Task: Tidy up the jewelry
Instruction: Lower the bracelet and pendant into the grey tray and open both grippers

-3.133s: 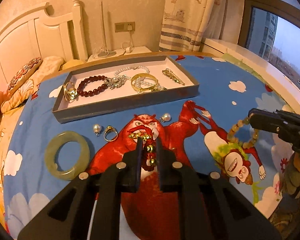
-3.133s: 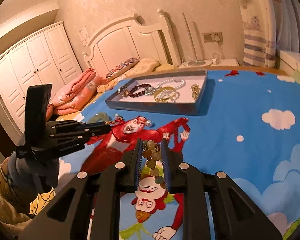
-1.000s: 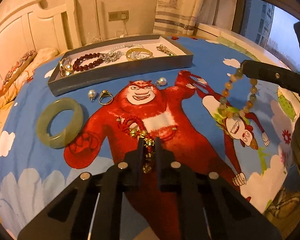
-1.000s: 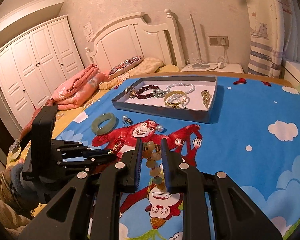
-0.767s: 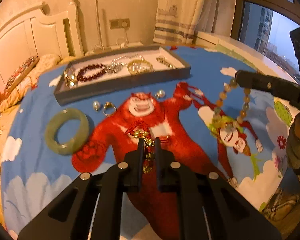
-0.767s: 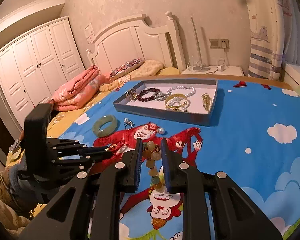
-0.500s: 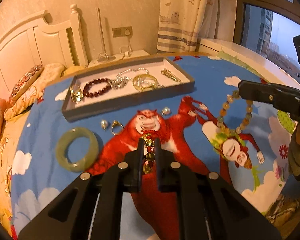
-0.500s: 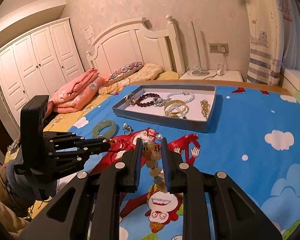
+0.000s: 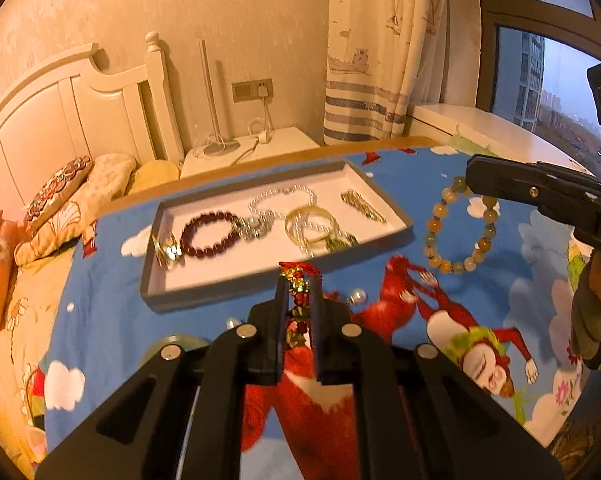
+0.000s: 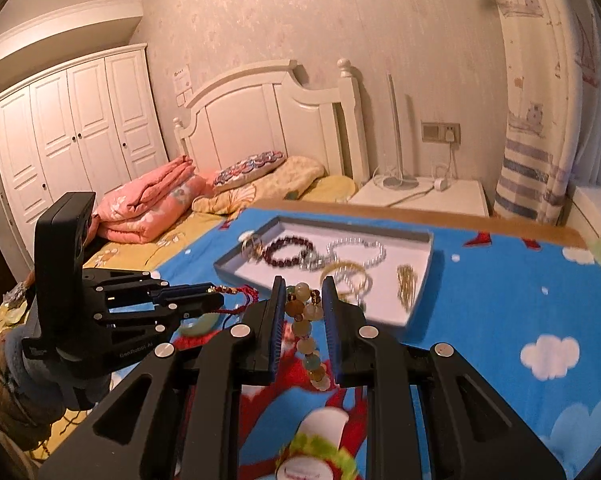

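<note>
We see a bed covered by a blue cartoon sheet [image 9: 440,172] filling the lower half of both views, with a white headboard [image 10: 268,120] in the upper middle of the right wrist view. On the sheet, at centre frame, lies a shallow grey tray [image 9: 204,294] holding a dark red bead bracelet [image 9: 208,232], a pearl strand [image 9: 280,198], gold bangles [image 9: 310,226] and a small gold chain [image 9: 362,206].

At the bottom centre of the left wrist view, our left gripper [image 9: 299,284] is clamped on a red cord bracelet [image 9: 298,272] with gold beads, raised in front of the tray's near wall. Our right gripper [image 10: 303,294], bottom centre of its own view, is clamped on a bracelet of amber and green stone beads [image 10: 306,312]; in the left wrist view it hangs as a loop at right of centre, above the sheet.

A green bangle [image 10: 198,324] shows partly behind the left gripper, and a pearl earring [image 9: 356,296] lies just below the tray.
</note>
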